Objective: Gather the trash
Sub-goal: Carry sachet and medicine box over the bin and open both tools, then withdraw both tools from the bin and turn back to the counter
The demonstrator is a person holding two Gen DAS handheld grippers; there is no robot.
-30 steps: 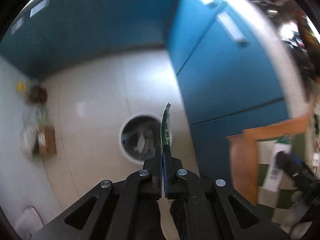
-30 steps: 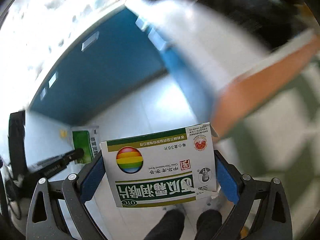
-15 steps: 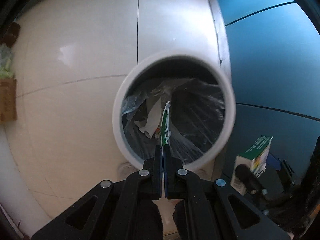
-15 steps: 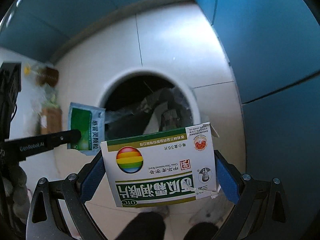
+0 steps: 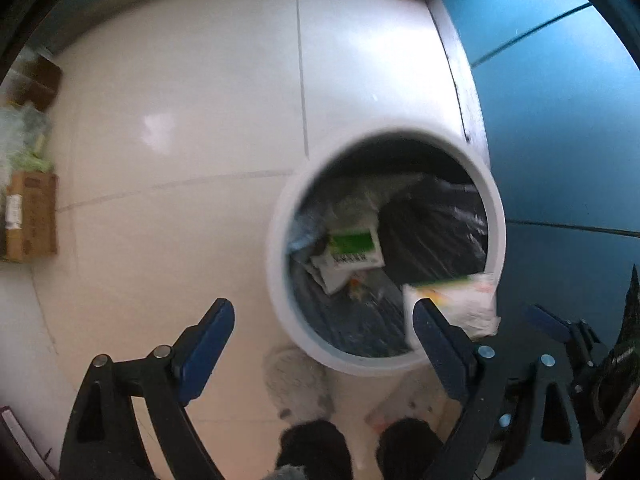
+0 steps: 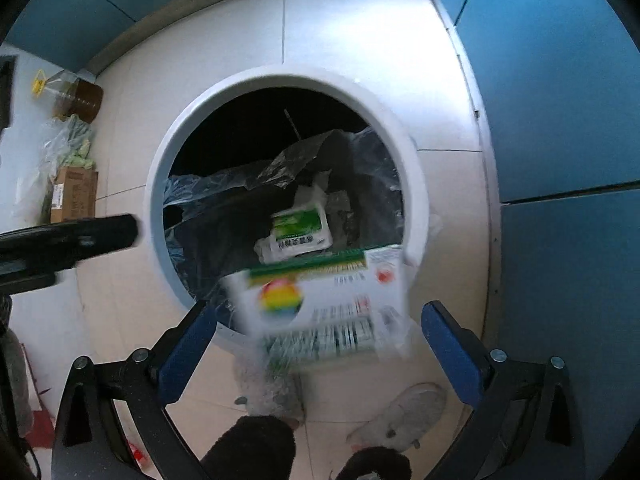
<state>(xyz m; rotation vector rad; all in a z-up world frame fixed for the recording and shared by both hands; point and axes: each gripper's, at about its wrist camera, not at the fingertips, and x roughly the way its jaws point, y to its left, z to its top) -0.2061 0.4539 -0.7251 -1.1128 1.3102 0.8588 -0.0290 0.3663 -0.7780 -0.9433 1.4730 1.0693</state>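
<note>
Here both grippers point down over the white bin point(image 6: 160, 184), which I take as the reason for the pose: anything let go falls straight into the opening. The left gripper point(image 5: 324, 322) has its jaws opening, wide apart with nothing between them; the green-and-white packet point(image 5: 352, 252) lies inside the bin on the dark plastic liner point(image 5: 436, 232), so that piece looks delivered. The right gripper point(image 6: 320, 322) stands open too, its blue pads clear of the medicine box point(image 6: 328, 304), which is blurred and appears to be in free fall between the jaws, above the near rim of the bin. Judgement: the box sits close to that near rim, so it could clip the edge rather than drop cleanly; cannot tell from these views. Around the bin: white floor tiles point(image 6: 340, 40), blue cabinet doors point(image 6: 560, 100) just to its right, a cardboard box point(image 6: 74, 194) and a bagged bundle point(image 6: 68, 148) well off to its left by the wall. The person's grey slippers point(image 6: 400, 416) stand just on the near side of the bin. Nothing blocks the opening itself; crumpled clear film point(image 6: 304, 152) and paper already fill part of it.
</note>
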